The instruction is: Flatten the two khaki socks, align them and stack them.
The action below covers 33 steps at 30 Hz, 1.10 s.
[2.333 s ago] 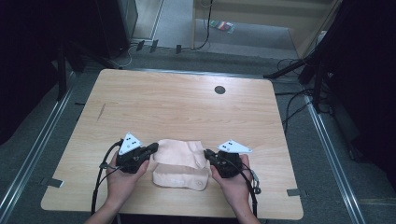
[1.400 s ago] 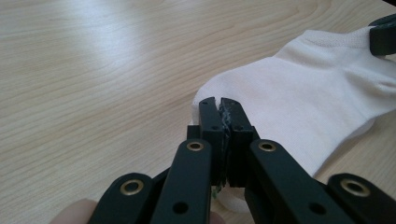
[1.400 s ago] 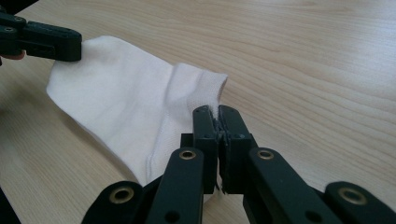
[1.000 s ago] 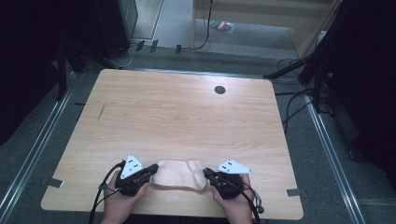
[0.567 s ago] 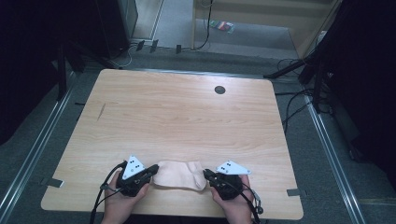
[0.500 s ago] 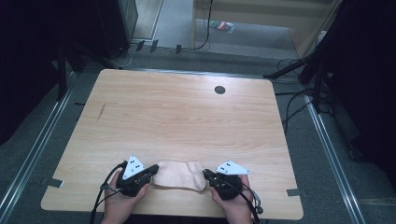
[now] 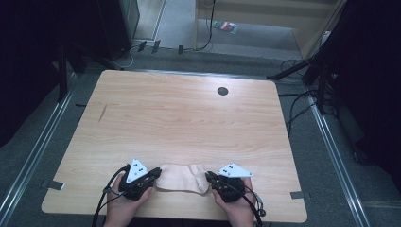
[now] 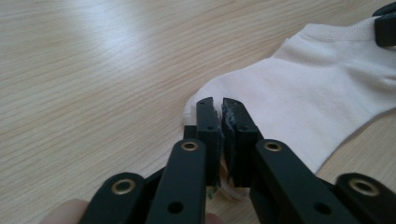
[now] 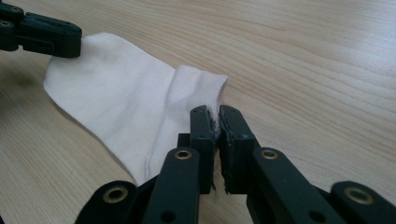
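A pale pink ankle sock (image 7: 182, 177) lies flat near the table's front edge, stretched between the two grippers. My left gripper (image 7: 158, 172) is at its left end and my right gripper (image 7: 208, 176) at its right end. In the left gripper view the jaws (image 8: 220, 105) have just been opening; a thin slit shows between them, with the sock's (image 8: 303, 102) edge still in it. In the right gripper view the jaws (image 9: 218, 112) have likewise just been opening to a narrow gap over the cuff of the sock (image 9: 126, 107). Both hands rest low on the table.
The wooden table (image 7: 189, 123) has a round dark grommet (image 7: 222, 91) at the back. Cables trail from both grippers over the front edge. Dark floor and metal rails surround the table.
Since the earliest frame both grippers have drawn back toward the front edge and lowered the sock flat. In the last second the hands kept still.
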Tool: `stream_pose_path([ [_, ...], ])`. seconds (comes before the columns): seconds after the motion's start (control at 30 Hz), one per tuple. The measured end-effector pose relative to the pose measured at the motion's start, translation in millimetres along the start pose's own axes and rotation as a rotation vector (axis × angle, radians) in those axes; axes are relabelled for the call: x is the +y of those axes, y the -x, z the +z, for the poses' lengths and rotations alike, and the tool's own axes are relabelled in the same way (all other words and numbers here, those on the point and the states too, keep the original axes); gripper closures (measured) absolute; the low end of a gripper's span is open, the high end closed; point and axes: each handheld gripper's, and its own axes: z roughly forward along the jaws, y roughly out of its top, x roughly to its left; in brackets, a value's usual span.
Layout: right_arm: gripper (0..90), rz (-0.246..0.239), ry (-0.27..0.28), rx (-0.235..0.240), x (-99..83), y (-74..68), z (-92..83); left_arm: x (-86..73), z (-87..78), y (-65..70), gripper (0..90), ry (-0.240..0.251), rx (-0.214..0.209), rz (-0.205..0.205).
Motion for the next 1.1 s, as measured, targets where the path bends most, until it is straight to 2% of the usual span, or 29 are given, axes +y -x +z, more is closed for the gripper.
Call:
stream_pose_path([
  [0.07,69.1,0.011,0.01,0.014,0.4,0.8,-0.3,-0.8,0.6,-0.4,72.5,0.013,-0.01,-0.002],
  [0.23,41.6,0.05,0.036,0.04,3.0,4.6,-1.7,0.5,-2.0,-1.3,44.5,0.068,0.02,-0.016],
  [0.33,21.7,0.039,0.058,-0.013,4.4,3.7,-4.5,2.2,-4.0,-3.9,29.5,0.083,0.009,-0.051],
  [0.4,14.3,0.04,0.06,-0.04,5.7,3.7,-5.9,3.1,-5.0,-5.9,20.2,0.074,-0.001,-0.086],
  [0.47,13.1,0.057,0.076,-0.025,6.4,5.8,-8.1,3.5,-6.3,-7.1,12.9,0.08,0.003,-0.094],
  [0.67,12.7,0.078,0.107,-0.028,6.5,13.0,-13.7,2.6,-12.1,-14.7,8.1,0.103,0.004,-0.088],
  [0.9,13.2,0.088,0.118,-0.081,4.9,24.6,-17.4,0.2,-19.0,-31.5,8.1,0.123,0.026,-0.129],
  [1.0,13.3,0.092,0.124,-0.102,3.2,29.8,-18.9,-1.6,-20.8,-38.0,8.1,0.122,0.065,-0.129],
  [1.1,13.4,0.104,0.129,-0.121,1.6,35.6,-20.5,-3.9,-23.6,-44.7,8.1,0.119,0.082,-0.142],
])
